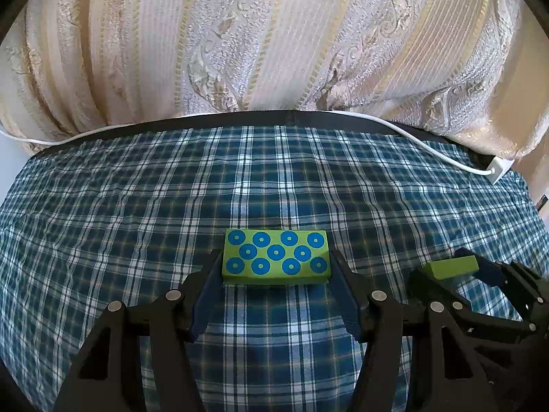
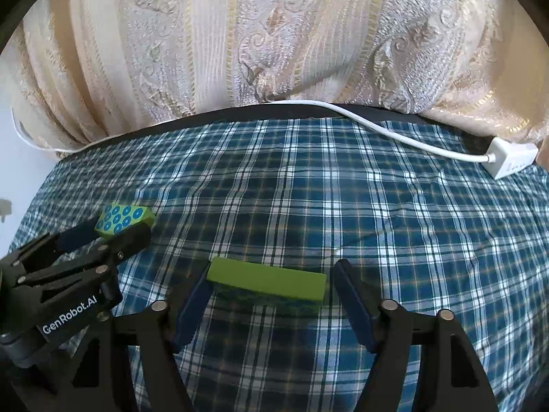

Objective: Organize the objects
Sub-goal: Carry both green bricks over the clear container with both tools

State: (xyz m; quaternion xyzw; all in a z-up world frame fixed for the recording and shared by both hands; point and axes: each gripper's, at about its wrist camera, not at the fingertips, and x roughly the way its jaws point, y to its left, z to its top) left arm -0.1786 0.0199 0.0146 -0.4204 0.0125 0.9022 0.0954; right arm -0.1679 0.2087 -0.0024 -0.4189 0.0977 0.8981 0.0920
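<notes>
Two pairs of black tongs with dark blue pads work over a table covered in a blue-and-white checked cloth (image 1: 137,206), and two green blocks lie on it. Left tongs (image 1: 276,264) pinch the spotted block (image 1: 276,256) by its short ends, both pads flat against it; the block sits face up, and eleven blue rings with pale centres can be counted on its top. Right tongs (image 2: 271,283) stand around the plain green block (image 2: 267,279): the left pad touches its end, while a narrow gap shows between the block and the right pad, so the jaws are not pressing on it from both sides. This block stands on its long edge on the cloth, with a patterned face just visible below its plain top. One white cord (image 2: 377,125) runs along the table's far edge to one white adapter (image 2: 511,161) at the right; behind it hangs a cream curtain (image 2: 274,34) with gold stripes and scrolls. Only the right wrist view shows writing: "GenRobot.AI" in white on the body of the left tongs (image 2: 116,228), which appear there at the lower left with the spotted block (image 2: 124,219). From the left wrist the right tongs (image 1: 456,269) and the plain green block (image 1: 453,266) appear at the right edge, and the rings can be counted clearly.
</notes>
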